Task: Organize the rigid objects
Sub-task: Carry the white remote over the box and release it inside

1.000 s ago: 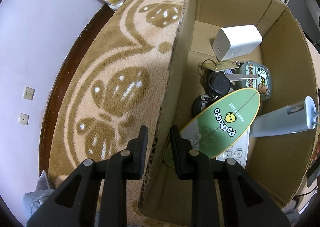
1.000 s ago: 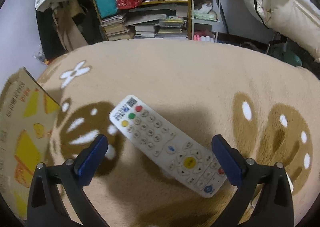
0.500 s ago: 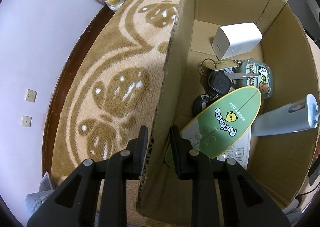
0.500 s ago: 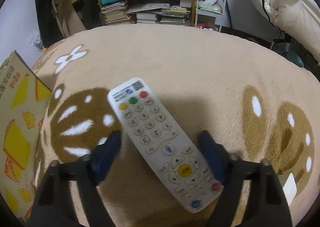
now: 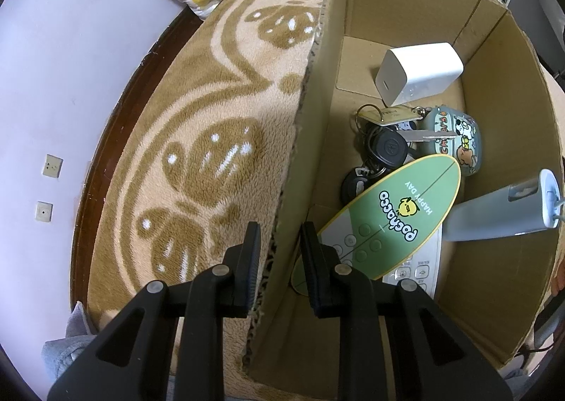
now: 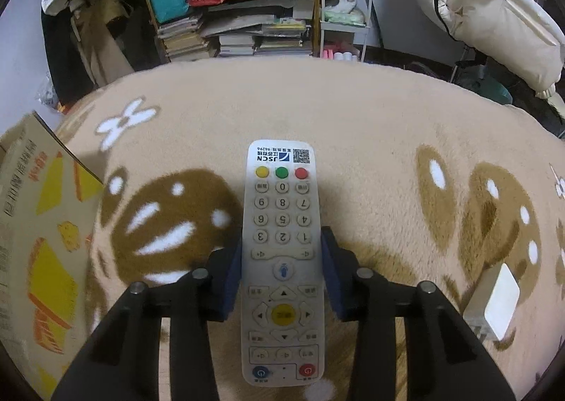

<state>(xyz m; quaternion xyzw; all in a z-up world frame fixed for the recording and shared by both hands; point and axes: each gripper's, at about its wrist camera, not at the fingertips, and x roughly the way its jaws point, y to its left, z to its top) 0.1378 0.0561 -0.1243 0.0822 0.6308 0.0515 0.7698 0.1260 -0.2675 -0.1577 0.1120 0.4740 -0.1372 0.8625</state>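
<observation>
In the right wrist view my right gripper [image 6: 281,259] is shut on a white remote [image 6: 282,210], its blue pads pressing both long sides. The remote points straight away from me over the beige rug [image 6: 353,111]. In the left wrist view my left gripper [image 5: 279,242] straddles the near wall of an open cardboard box [image 5: 310,111] and is shut on it. Inside the box lie a white adapter cube [image 5: 420,72], a bunch of keys [image 5: 385,147], a green cartoon case [image 5: 455,139], a green oval card [image 5: 388,217] over another remote [image 5: 413,270], and a grey tube [image 5: 501,214].
The box's printed outer side [image 6: 35,224] stands left of the right gripper. A small white charger [image 6: 494,302] lies on the rug at the right. Shelves with books [image 6: 240,30] and a white jacket [image 6: 494,12] are behind the rug. A wall [image 5: 70,83] borders the rug's left.
The right gripper's fingers closed from wide open onto the remote, which turned from diagonal to straight between them. The left gripper kept its hold on the box wall.
</observation>
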